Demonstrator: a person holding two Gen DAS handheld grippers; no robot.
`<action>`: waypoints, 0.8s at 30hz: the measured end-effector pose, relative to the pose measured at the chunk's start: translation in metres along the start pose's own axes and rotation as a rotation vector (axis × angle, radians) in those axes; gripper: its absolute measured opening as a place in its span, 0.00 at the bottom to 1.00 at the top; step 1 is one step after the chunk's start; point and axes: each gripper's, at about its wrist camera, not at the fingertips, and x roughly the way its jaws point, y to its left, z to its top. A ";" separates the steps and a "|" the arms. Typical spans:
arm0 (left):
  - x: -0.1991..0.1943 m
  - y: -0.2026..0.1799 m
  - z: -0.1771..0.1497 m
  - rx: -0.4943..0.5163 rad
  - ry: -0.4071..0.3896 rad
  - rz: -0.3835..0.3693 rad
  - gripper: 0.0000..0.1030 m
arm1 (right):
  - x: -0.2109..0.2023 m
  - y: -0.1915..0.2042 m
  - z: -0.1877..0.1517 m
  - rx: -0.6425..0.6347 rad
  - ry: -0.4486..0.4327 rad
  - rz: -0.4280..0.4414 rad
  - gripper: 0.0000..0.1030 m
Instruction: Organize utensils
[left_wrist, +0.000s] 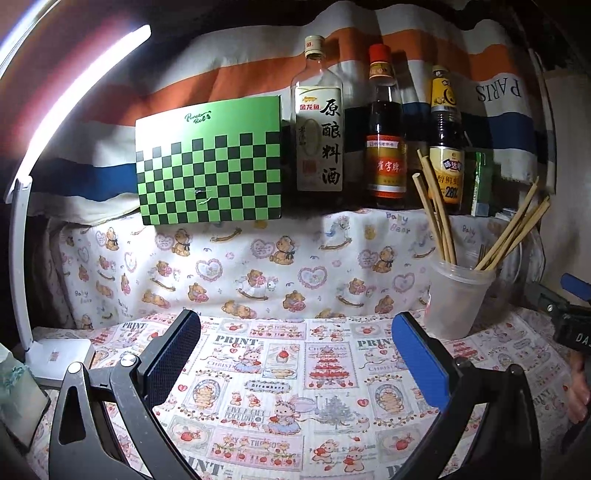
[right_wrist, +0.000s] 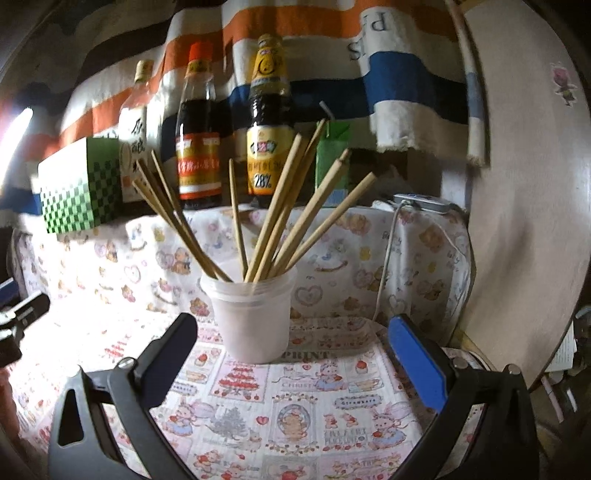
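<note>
It was a home, with a small corner made into a kitchen-like nook. A cloth printed with bunnies, strawberries and Christmas trees (left_wrist: 295, 387) covered the surface, and a teddy-bear fabric (left_wrist: 240, 266) draped the step behind it. On that ledge stood a cooking wine bottle (left_wrist: 319, 122), a dark vinegar bottle (left_wrist: 386, 140) and a soy sauce bottle (left_wrist: 447, 147), beside a green checkered box (left_wrist: 210, 162). A striped towel reading PARIS (left_wrist: 480, 74) hung as a backdrop. A plastic cup (right_wrist: 255, 314) held wooden chopsticks (right_wrist: 280, 218), and a white desk lamp (left_wrist: 44, 147) lit the scene.
</note>
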 end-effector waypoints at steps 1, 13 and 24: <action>0.000 0.000 0.000 0.000 -0.001 0.004 1.00 | -0.001 0.000 0.000 -0.002 -0.003 -0.008 1.00; -0.002 0.000 0.000 0.004 -0.008 0.007 1.00 | -0.012 0.004 0.001 -0.026 -0.065 -0.016 1.00; -0.003 0.002 0.000 -0.001 -0.011 0.014 1.00 | -0.010 0.005 0.000 -0.027 -0.053 -0.015 1.00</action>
